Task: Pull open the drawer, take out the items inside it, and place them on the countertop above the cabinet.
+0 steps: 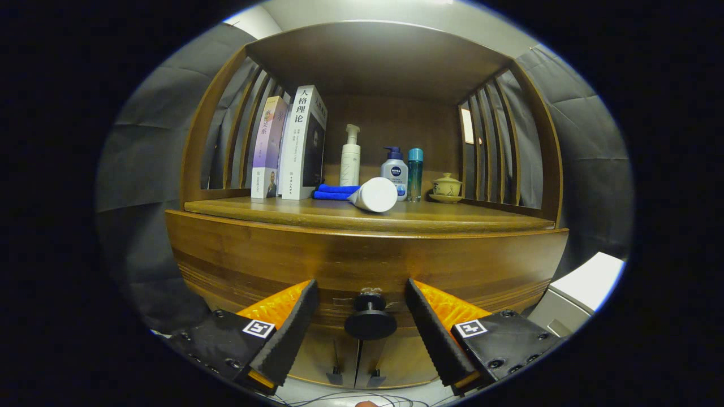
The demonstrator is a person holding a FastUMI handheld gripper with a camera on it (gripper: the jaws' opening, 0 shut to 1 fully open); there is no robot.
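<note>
A wooden cabinet faces me, its drawer front [362, 263] closed under the countertop [317, 212]. A black round drawer knob [370, 319] sticks out toward me. My gripper [362, 294] stands open, and the knob sits between its two orange-backed black fingers [294, 325], touching neither of them. On the countertop lie a white tube [374, 195] on its side and a folded blue cloth [335, 192].
Two upright books [294, 144] stand at the shelf's back left. A white pump bottle [350, 155], a blue-capped pump bottle [395, 172], a teal bottle [415, 172] and a lidded cup on a saucer [446, 187] stand behind. Slatted wooden sides enclose the shelf. A white box [582, 291] sits lower right.
</note>
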